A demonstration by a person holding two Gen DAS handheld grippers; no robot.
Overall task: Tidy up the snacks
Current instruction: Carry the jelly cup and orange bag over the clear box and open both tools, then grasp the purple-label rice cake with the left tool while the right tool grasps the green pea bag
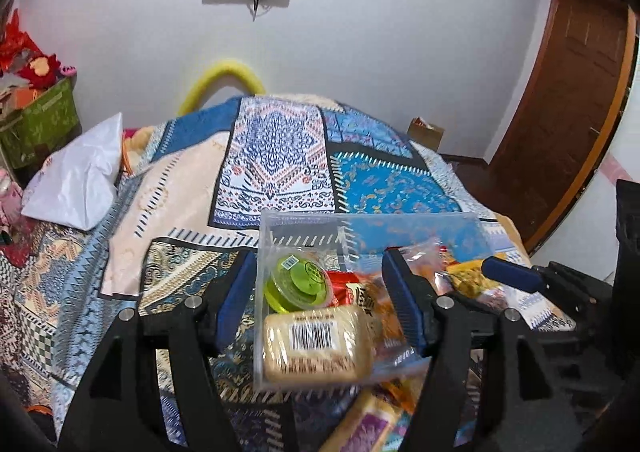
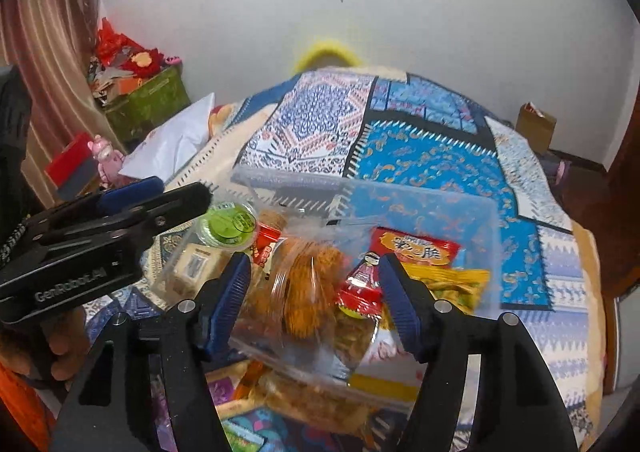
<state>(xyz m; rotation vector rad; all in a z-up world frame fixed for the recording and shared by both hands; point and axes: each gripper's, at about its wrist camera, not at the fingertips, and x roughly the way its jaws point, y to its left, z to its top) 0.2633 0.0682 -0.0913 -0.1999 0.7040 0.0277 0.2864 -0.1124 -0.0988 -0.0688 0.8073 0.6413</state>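
Nearest the left wrist camera, the left gripper [image 1: 320, 300] stood with its blue-padded fingers [image 1: 236, 292] spread wide on either side of the near-left corner of a clear plastic bin [image 1: 304, 220], neither pad clearly touching it. Inside that corner lay a wrapped beige cake with a barcode [image 1: 316, 344], and just behind it a green jelly cup [image 1: 300, 284]. A red packet [image 1: 344, 284] beside them was partly covered by the cake, its print too blurred to read.

From the right wrist view, the right gripper [image 2: 314, 300] was likewise spread open, its fingers flanking a clear bag of orange-brown fried snacks [image 2: 312, 276] in the bin; whether the pads touched the bag could not be told. A small red packet with a doll figure [image 2: 360, 284] sat just inside the right finger, with a red crisp packet [image 2: 416, 248] and a yellow snack bag [image 2: 452, 284] behind it. More packets below the bin were cut off by the fingers and too smeared to identify.

The bin rested on a patchwork bedspread [image 1: 280, 156]. A white bag [image 1: 80, 180] lay at the bed's left edge.
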